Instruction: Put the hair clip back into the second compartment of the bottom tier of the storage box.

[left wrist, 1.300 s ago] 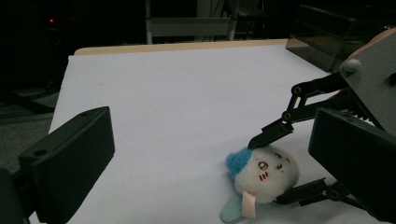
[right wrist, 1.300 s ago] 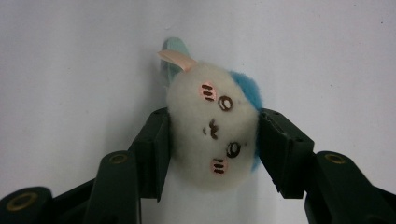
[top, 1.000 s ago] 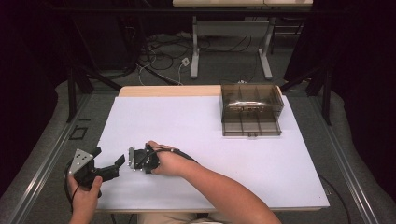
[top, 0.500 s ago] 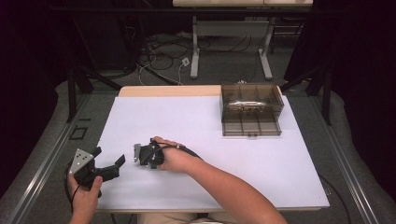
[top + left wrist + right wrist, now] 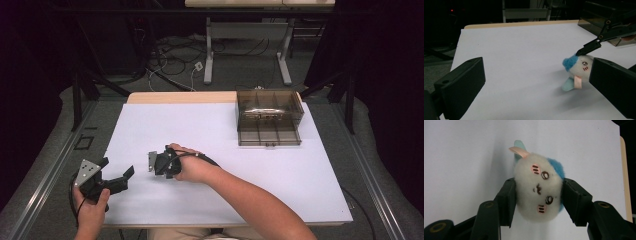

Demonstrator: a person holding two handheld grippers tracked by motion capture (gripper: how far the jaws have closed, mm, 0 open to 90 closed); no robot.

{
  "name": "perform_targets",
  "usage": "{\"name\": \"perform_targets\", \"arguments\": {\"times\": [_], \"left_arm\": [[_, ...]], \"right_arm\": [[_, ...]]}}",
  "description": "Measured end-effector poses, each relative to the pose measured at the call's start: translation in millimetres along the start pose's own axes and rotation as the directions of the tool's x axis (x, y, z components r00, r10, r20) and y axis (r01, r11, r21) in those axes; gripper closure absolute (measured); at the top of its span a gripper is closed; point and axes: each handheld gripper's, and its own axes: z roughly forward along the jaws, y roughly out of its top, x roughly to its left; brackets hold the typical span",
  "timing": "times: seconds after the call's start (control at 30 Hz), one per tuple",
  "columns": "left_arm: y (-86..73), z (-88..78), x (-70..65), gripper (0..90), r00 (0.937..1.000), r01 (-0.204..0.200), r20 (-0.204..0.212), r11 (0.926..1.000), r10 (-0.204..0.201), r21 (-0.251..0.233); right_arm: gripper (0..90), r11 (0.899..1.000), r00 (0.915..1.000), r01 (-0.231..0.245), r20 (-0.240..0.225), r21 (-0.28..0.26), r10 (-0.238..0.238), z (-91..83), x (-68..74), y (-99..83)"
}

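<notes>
The right hand-held gripper (image 5: 537,195) is clenched on a small white plush toy with a blue tuft, an embroidered face with pink cheeks, a pale blue tail and a pink ribbon tag (image 5: 537,192). In the right gripper view its two black jaws press into the toy's sides, one at each cheek, and the soft body bulges between them; the face is turned sideways toward the camera, with the tail and tag pointing away from the jaws. The white surface of the desk (image 5: 461,157) lies behind the toy.

In the left gripper view the same plush toy (image 5: 580,68) sits low over the white desk (image 5: 519,50), right of centre, with a thin black jaw of the right hand-held gripper (image 5: 589,47) at its blue tuft; whether the toy touches the desk there I cannot tell. The left hand-held gripper (image 5: 536,85) is released: its jaws stand wide apart with only bare desk between them, and the toy is partly hidden behind the one at the right edge.

In the high view the right hand-held gripper (image 5: 161,163) is over the near left part of the desk (image 5: 200,125), the person's right hand (image 5: 192,165) wrapped around it. The left hand-held gripper (image 5: 117,180) is near the desk's left front corner, just beside the right one but apart from it. A smoky transparent plastic box with compartments (image 5: 270,117) stands at the far right, well apart from both.
</notes>
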Motion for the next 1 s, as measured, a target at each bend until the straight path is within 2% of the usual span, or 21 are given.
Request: {"name": "perform_targets", "arguments": {"times": [0.07,0.17,0.6,0.63,0.8,1.0], "left_arm": [[0.0,-0.1,0.2,0.5,1.0,-0.001,-0.001,1.0,0.001,0.0],[-0.1,-0.1,0.1,0.5,1.0,0.005,0.003,1.0,-0.005,0.004],[-0.4,0.2,0.0,0.5,1.0,0.005,0.001,1.0,-0.005,0.006],[-0.4,0.1,0.0,0.5,1.0,0.005,0.001,1.0,-0.005,0.006],[-0.7,0.3,0.0,0.5,1.0,0.007,-0.002,0.9999,-0.007,0.008],[-0.7,0.5,-0.1,0.5,1.0,0.006,-0.004,0.9999,-0.006,0.009]], "right_arm": [[47.7,1.0,1.0,-0.005,-0.001,-0.002,0.005,-2.7,0.5,-1.1],[47.6,1.0,0.9998,0.018,0.004,0.004,-0.018,-8.3,0.2,-3.2],[47.6,0.998,0.9984,0.054,0.016,0.021,-0.054,-28.1,2.3,-13.8],[47.6,0.998,0.9978,0.064,0.019,0.022,-0.064,-31.5,2.1,-17.0],[47.5,0.998,0.9978,0.061,0.025,0.028,-0.061,-39.0,1.7,-26.0],[47.5,0.998,0.9977,0.054,0.037,0.043,-0.056,-49.7,-2.6,-45.0]]}}
